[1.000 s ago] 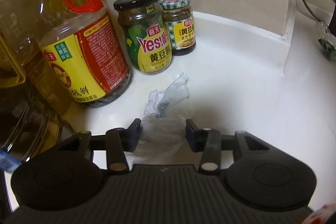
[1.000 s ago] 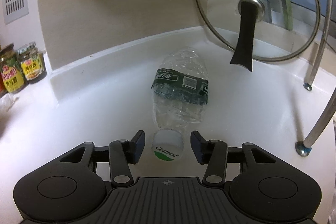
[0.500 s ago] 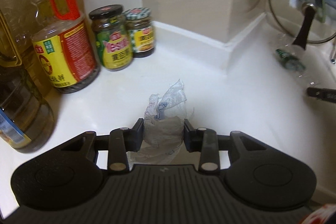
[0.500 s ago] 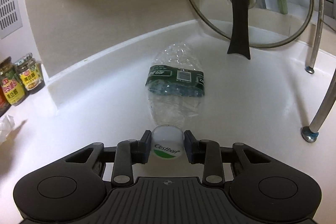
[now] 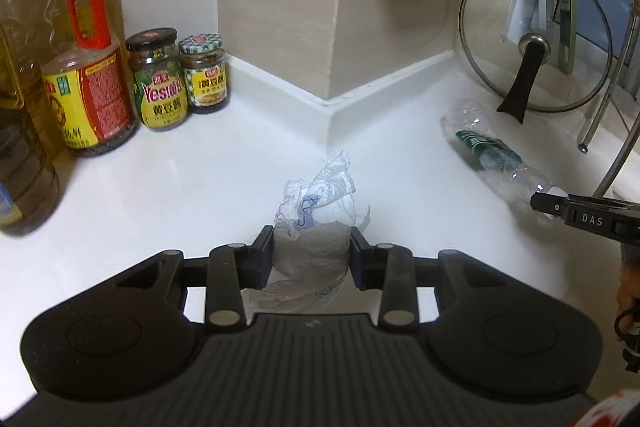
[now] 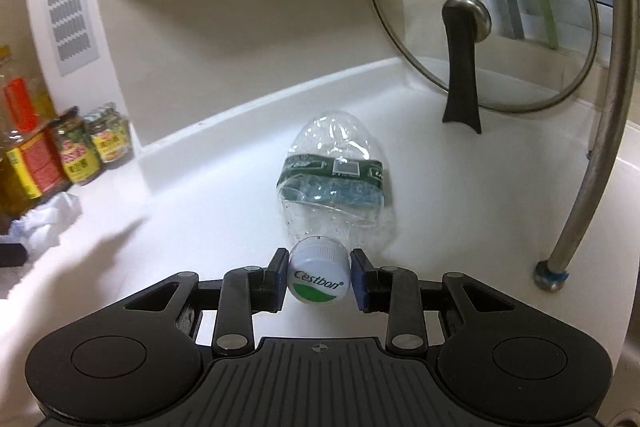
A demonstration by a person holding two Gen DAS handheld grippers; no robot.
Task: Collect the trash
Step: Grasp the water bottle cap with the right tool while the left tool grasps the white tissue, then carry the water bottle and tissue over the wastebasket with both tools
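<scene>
Crumpled paper now lifted clear of jars, clamped in left gripper. Bottle cap pinched by right gripper; long axis pointed away from jaws.

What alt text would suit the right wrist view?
The right tool grips an empty plastic bottle by its white cap on a white counter. A glass pot lid leans against the wall behind.
</scene>
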